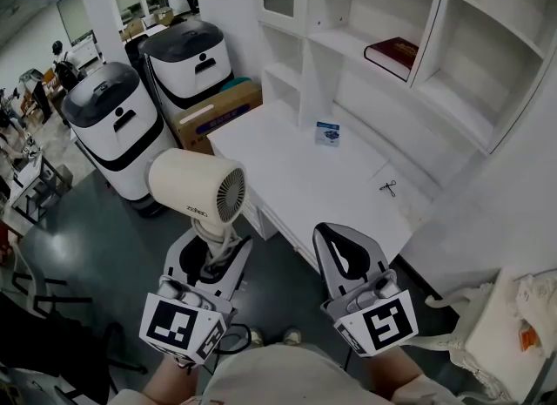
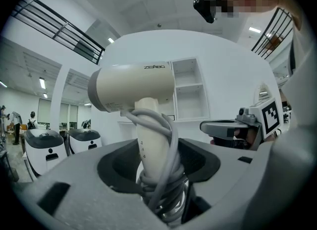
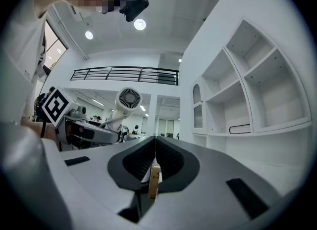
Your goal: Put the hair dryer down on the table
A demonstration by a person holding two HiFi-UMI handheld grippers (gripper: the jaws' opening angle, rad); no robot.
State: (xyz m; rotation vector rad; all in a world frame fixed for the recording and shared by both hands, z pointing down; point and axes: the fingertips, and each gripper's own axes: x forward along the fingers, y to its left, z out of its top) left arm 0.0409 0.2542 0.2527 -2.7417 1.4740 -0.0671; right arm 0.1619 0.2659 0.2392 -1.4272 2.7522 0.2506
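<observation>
Cream-coloured plastic hair dryer [image 1: 196, 187] with a round grille, one only, is the task's thing. I count the rest from the left. There are two white rounded machines with black tops, one nearer [image 1: 109, 124] and one farther [image 1: 187, 55], then one brown cardboard box [image 1: 213, 116] and one white table [image 1: 287, 185]. On the table lie one small blue-and-white packet [image 1: 328, 133] and one small black object [image 1: 388, 188], too small to name. Last comes one white shelf unit [image 1: 428, 37] with one dark red book [image 1: 393, 53] lying in a compartment. The hand-held grippers are two. The left gripper [image 1: 215, 248] has its jaws closed on the handle of the hair dryer, together with the grey cord wound around that handle. The right gripper [image 1: 332, 234] has its jaws together at the tips. A thin tan strip shows in the gap behind them, and I cannot tell what it is. The floor is dark grey and smooth, and the table top is plain white. The room is large and open, with white walls, ceiling lamps and a black railing high up. The hair dryer is in the air over the floor, near the front edge of the table and apart from its top. Its handle stands up out of the jaws. Its barrel, the long axis, lies across, with the grille end turned to the right, toward the table and the right gripper. The other end points left, toward the machines.
</observation>
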